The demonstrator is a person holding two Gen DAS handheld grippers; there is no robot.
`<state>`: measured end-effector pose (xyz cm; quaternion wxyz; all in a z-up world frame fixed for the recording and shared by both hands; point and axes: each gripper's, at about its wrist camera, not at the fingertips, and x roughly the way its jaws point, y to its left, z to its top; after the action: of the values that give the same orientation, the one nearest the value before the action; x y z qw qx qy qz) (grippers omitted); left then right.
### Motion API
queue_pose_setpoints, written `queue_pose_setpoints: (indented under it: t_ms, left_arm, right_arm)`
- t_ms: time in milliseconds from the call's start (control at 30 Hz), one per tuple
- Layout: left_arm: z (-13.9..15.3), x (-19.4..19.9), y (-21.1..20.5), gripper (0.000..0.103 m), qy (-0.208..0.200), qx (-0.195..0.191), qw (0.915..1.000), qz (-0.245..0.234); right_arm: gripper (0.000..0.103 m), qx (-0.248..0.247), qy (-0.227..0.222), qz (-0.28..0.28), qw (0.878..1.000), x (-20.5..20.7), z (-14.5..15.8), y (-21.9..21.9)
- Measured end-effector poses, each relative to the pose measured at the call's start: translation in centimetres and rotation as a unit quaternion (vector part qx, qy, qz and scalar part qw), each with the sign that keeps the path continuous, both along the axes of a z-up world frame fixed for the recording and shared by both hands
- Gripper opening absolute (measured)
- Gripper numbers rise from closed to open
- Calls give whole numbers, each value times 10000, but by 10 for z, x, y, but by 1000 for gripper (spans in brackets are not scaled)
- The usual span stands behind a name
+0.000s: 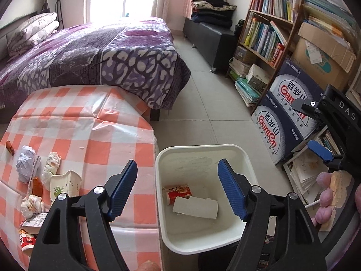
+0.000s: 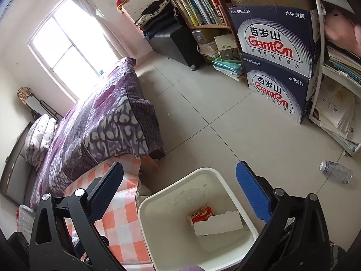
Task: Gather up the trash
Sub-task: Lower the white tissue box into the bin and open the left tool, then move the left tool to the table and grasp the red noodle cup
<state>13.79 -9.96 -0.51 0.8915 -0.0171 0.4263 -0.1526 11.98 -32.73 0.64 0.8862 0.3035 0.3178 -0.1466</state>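
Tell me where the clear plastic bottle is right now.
Right wrist view only: the clear plastic bottle lies on the floor at far right, right of the white bin, below the paper stacks.

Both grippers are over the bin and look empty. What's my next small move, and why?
Probably swing the left gripper left to the crushed paper cup on the checked table. Both it and the right gripper stand open and empty above the white bin, while the cup is the nearest trash.

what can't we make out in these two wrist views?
- Left wrist: the red cup is cut off by the frame edge and the left gripper body.
- Both views: the white box hides part of the red wrapper in the bin.
- Right wrist: table trash is blocked by the right gripper.
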Motion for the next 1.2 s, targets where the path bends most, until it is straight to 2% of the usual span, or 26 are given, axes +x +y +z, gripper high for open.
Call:
queue_pose_setpoints:
  t_ms: [300,567,767,867,1000,1200]
  left_arm:
    - [-13,4,50,75,205,327,9972,643]
    - [-33,6,104,76,664,949,9853,1257]
    - [-49,-3,161,76,1145,1179,9690,1845]
    - [-54,-10,188,76,1417,1160,9598,2127]
    - [-65,-24,232,76,2038,812,9452,2417]
    - [-95,-38,265,76,2793,516,9274,2435]
  right_arm:
    - [96,-326,266,527,9977,16,-7,50]
    - [96,-348,488,943,9937,31,-16,89]
    - [96,-298,617,1233,9900,40,-23,117]
    - [96,-333,683,1424,9869,44,-26,135]
    - [96,-361,749,1750,9811,47,-29,161]
    - [96,-693,840,2342,9661,51,-33,202]
